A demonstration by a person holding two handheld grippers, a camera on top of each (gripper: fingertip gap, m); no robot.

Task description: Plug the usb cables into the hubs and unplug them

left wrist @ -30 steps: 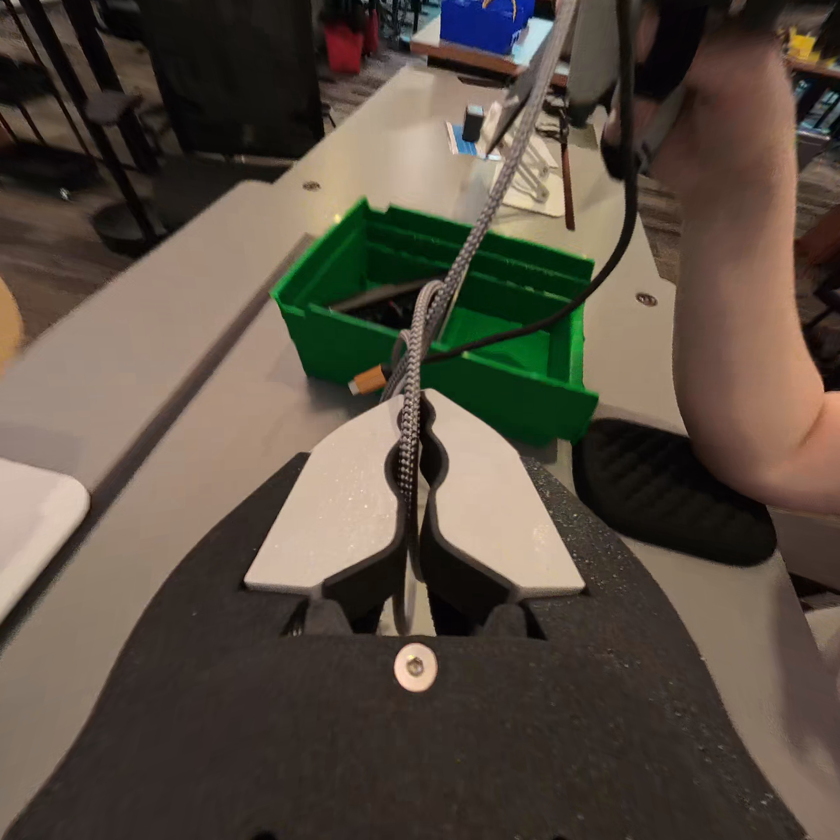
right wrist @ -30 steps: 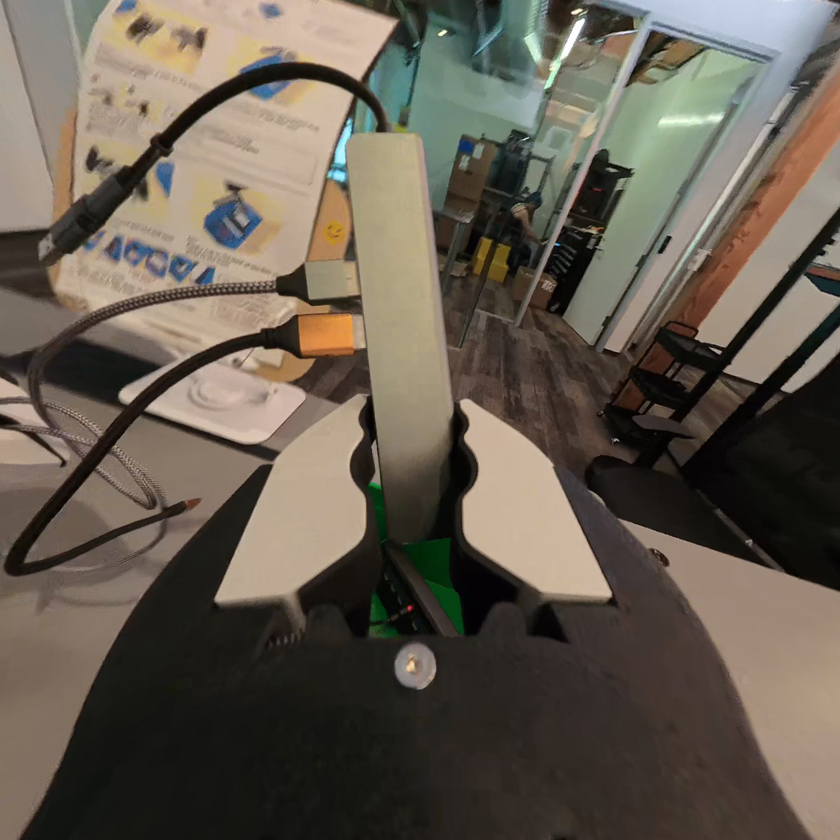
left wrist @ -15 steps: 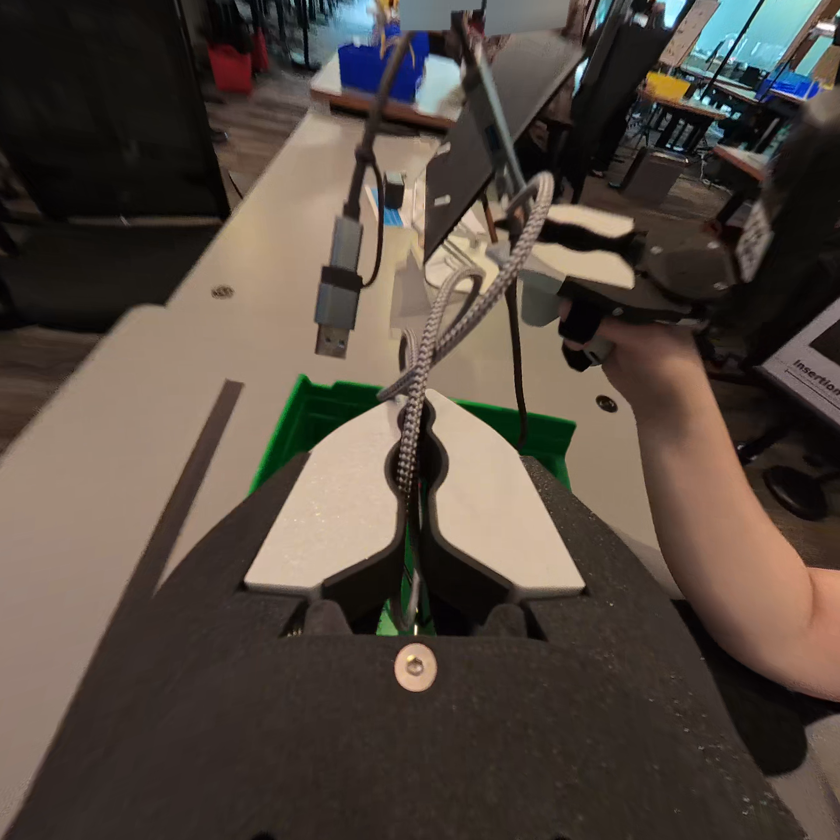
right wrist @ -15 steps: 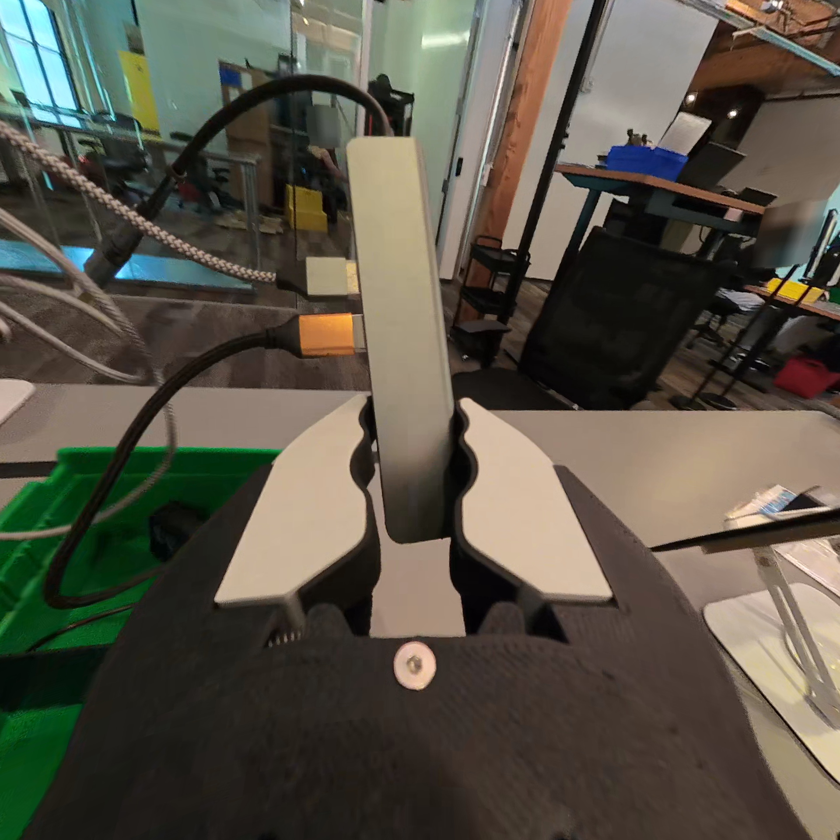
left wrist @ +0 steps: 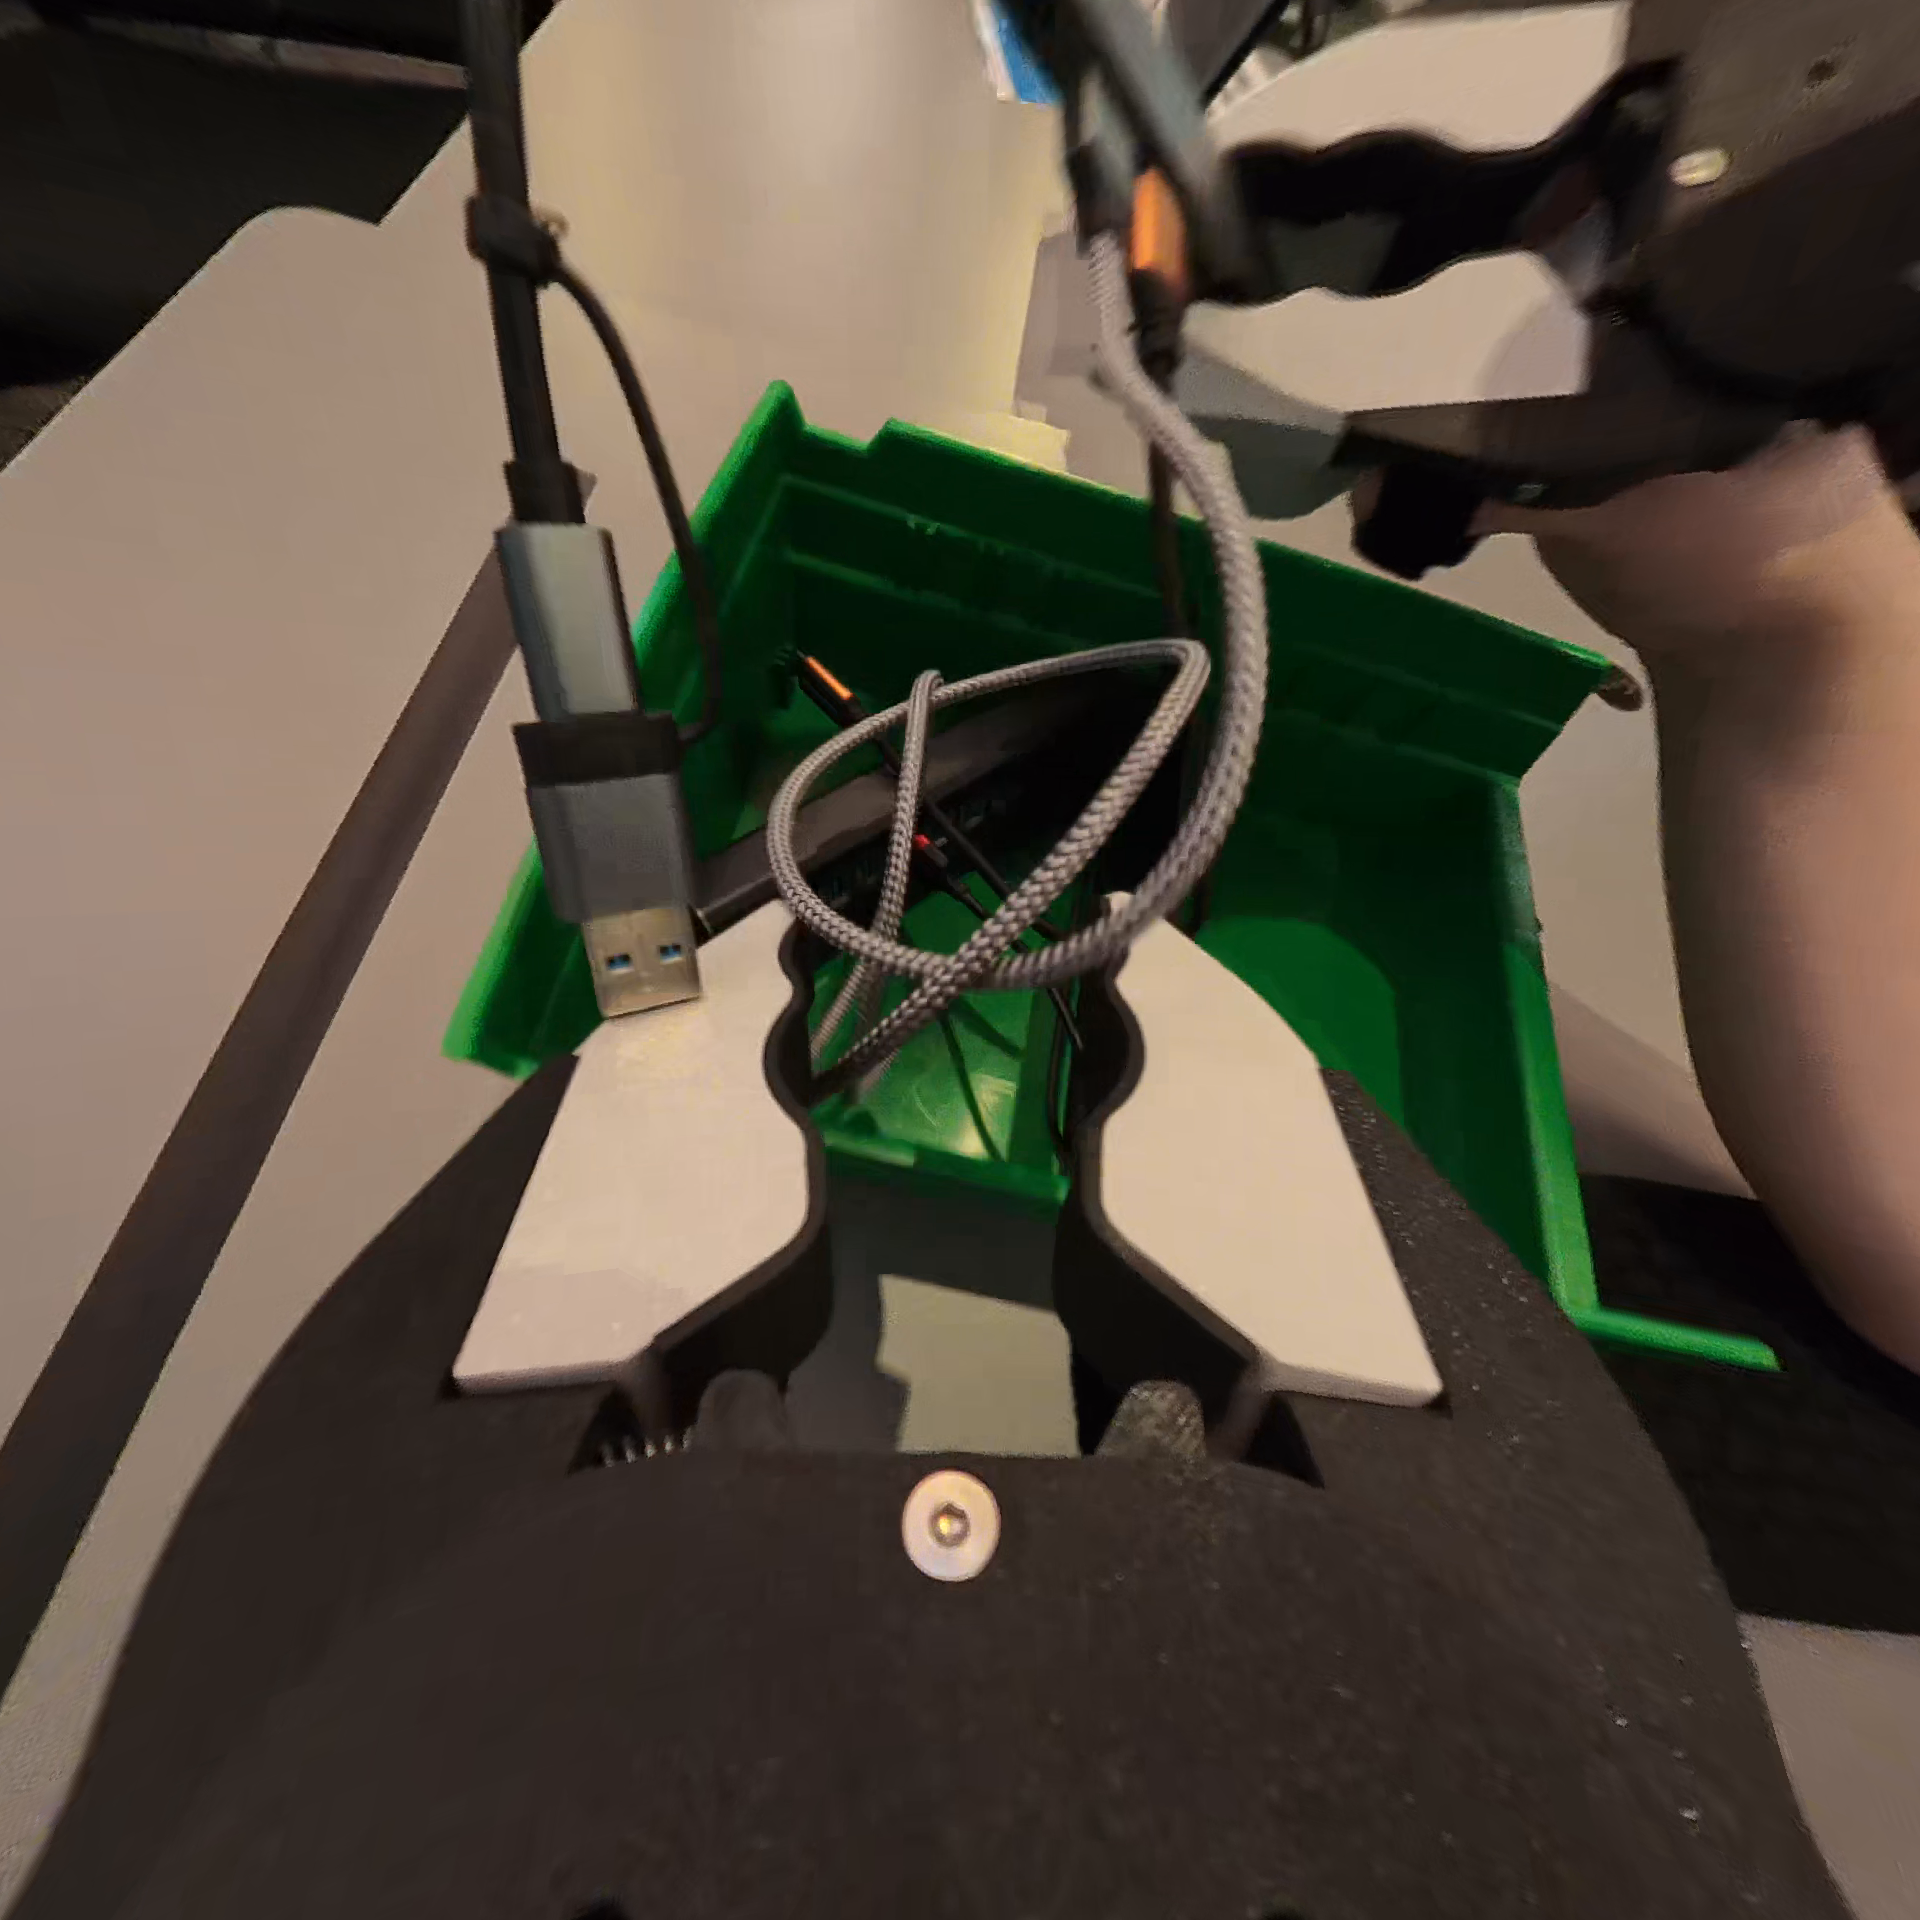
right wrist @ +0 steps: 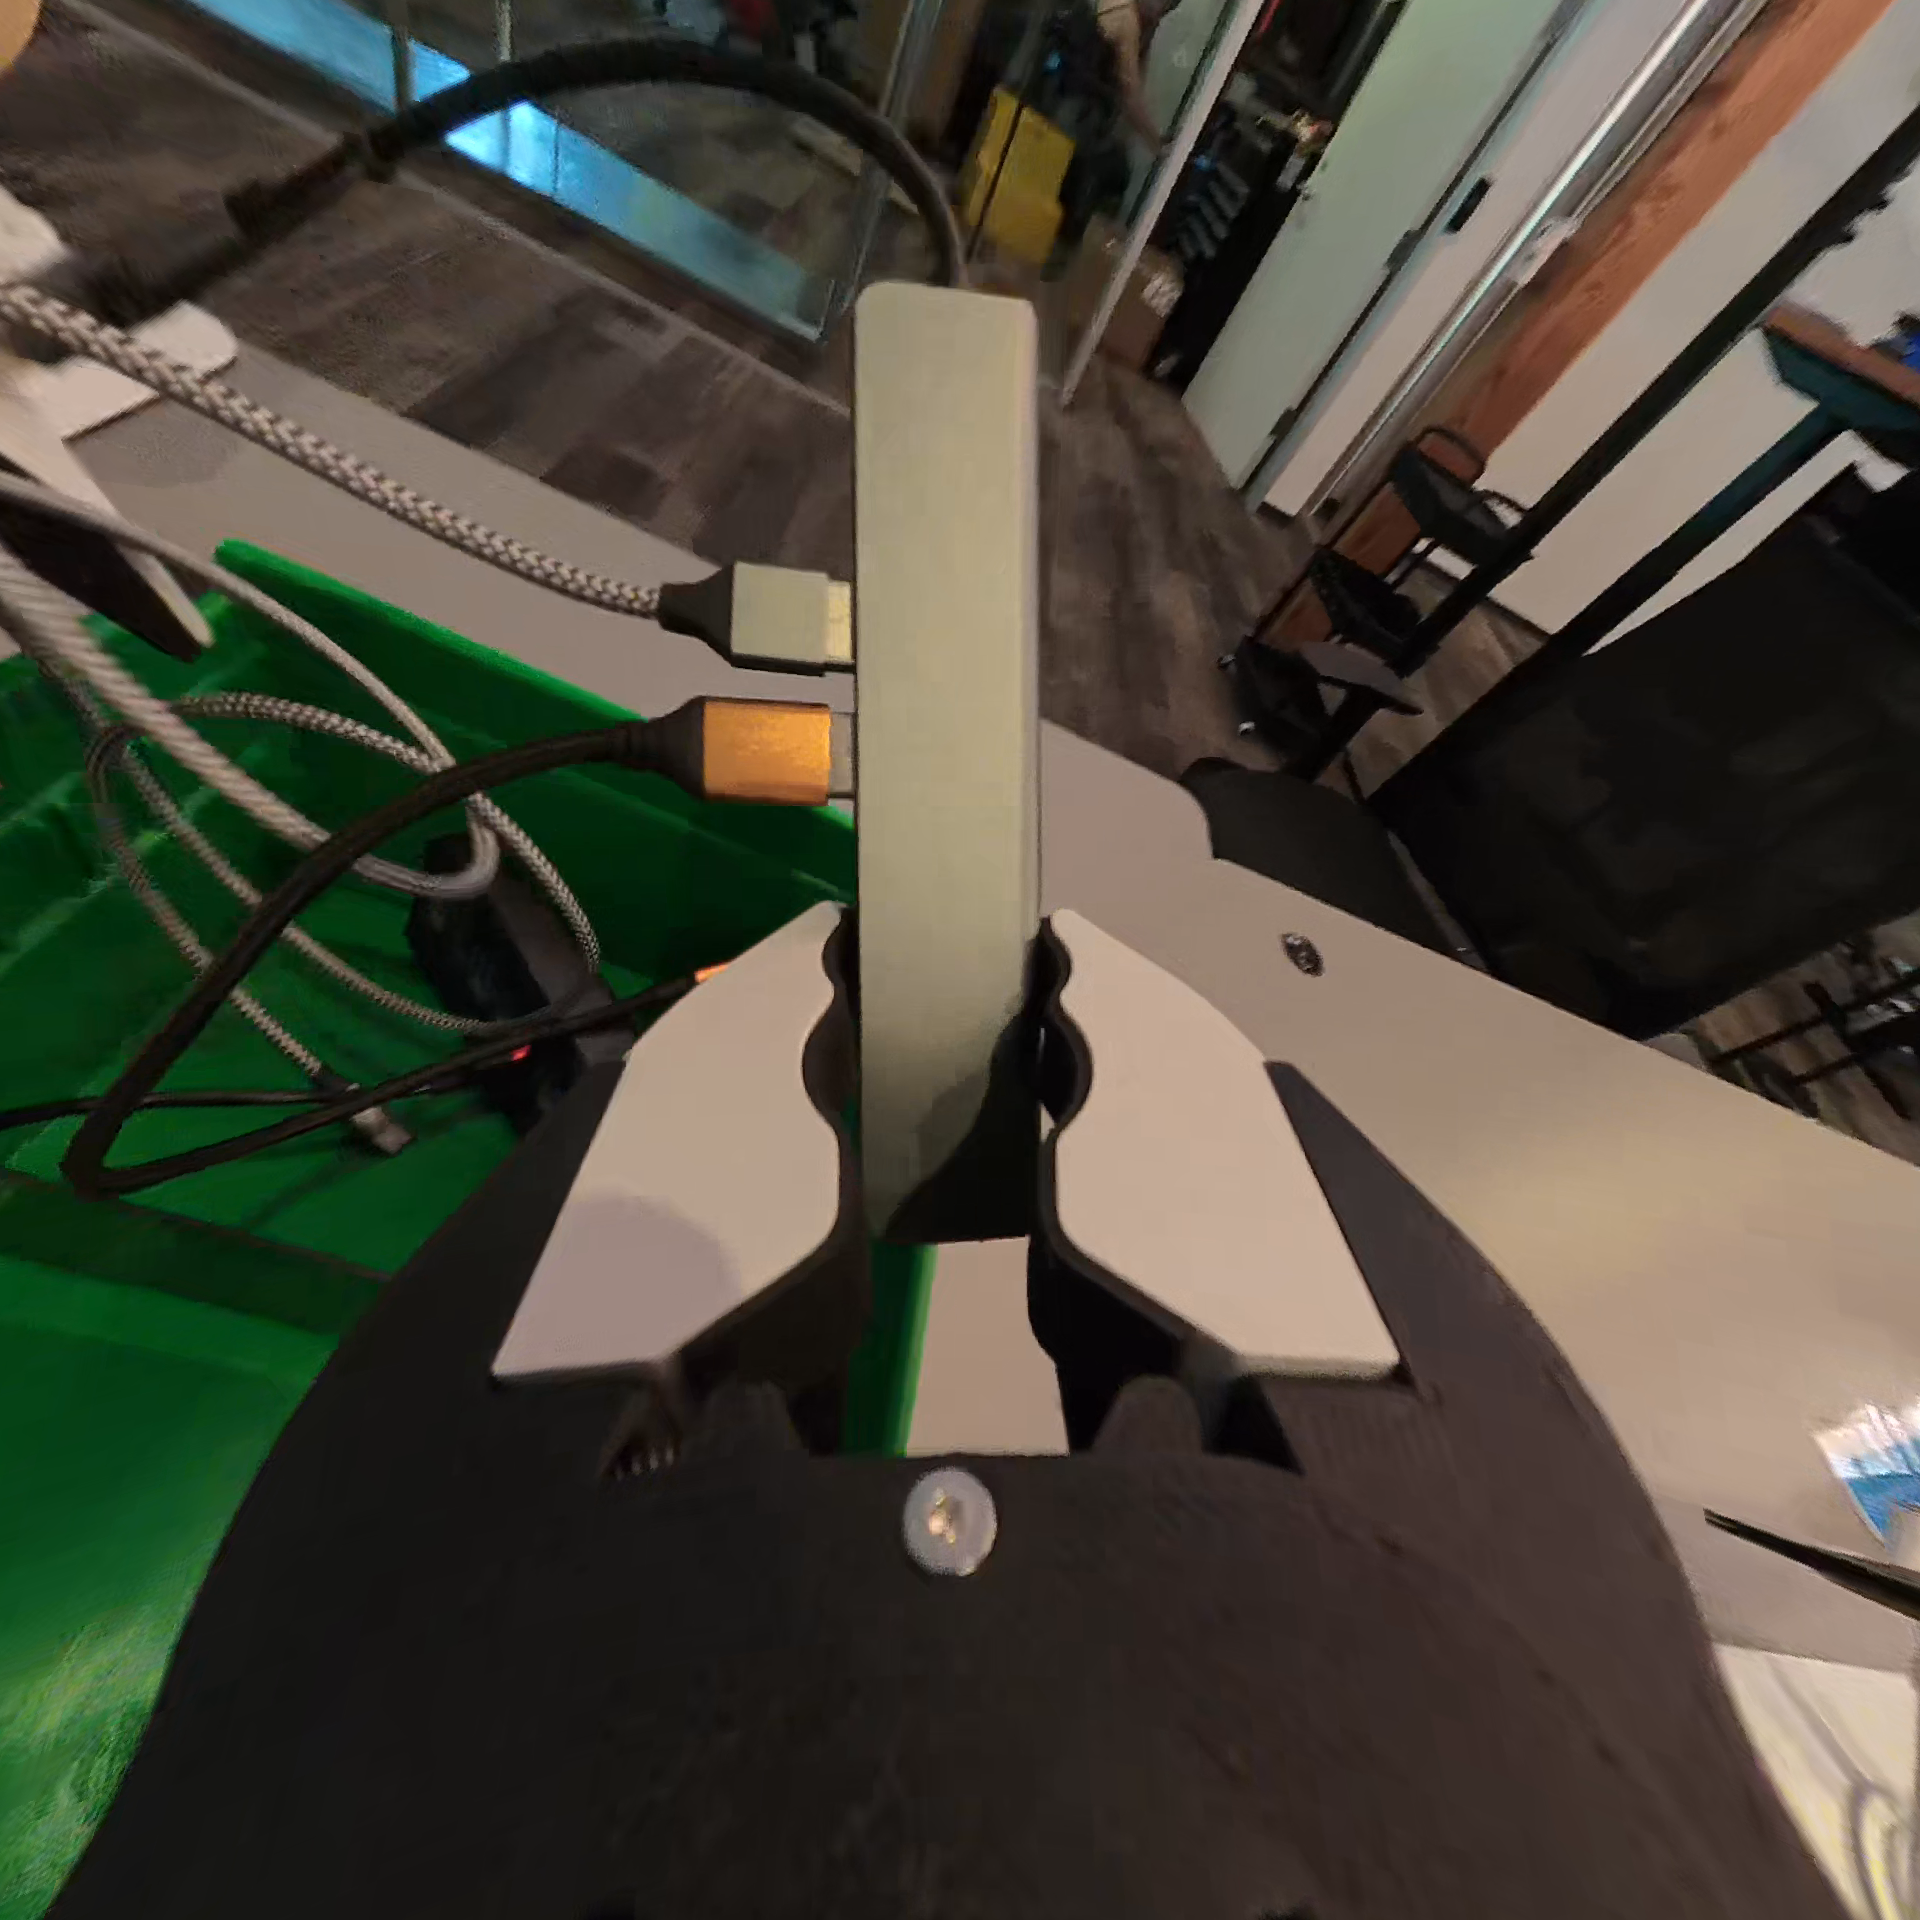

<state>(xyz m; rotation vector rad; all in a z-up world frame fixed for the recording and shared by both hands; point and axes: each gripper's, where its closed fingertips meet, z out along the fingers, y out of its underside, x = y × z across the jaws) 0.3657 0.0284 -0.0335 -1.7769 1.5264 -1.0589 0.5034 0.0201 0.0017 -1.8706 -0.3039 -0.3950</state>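
Observation:
My left gripper (left wrist: 951, 966) is open over the green bin (left wrist: 1382, 717). The grey braided cable (left wrist: 1049, 883) hangs in a loose loop across the gap between its fingers (left wrist: 665, 1153), not pinched. My right gripper (right wrist: 945, 935) is shut on the grey USB hub (right wrist: 945, 623), held upright. A silver plug (right wrist: 790, 618) and an orange plug (right wrist: 769, 750) sit in the hub's left side. The right gripper also shows at the top right of the left wrist view (left wrist: 1455, 312). The hub's own lead ends in a grey USB plug (left wrist: 613, 831) that dangles at the left.
The green bin (right wrist: 644, 831) holds a black hub (left wrist: 935, 790) and thin black wires. It stands on a grey table (left wrist: 260, 623). A person's arm (left wrist: 1766, 883) is to the right of the bin. A black pad (left wrist: 1714, 1455) lies beside it. About 15 cm separates my left fingertips from my right.
My left gripper has opened and let go of the braided cable, which now hangs slack. Both grippers have come down closer over the green bin.

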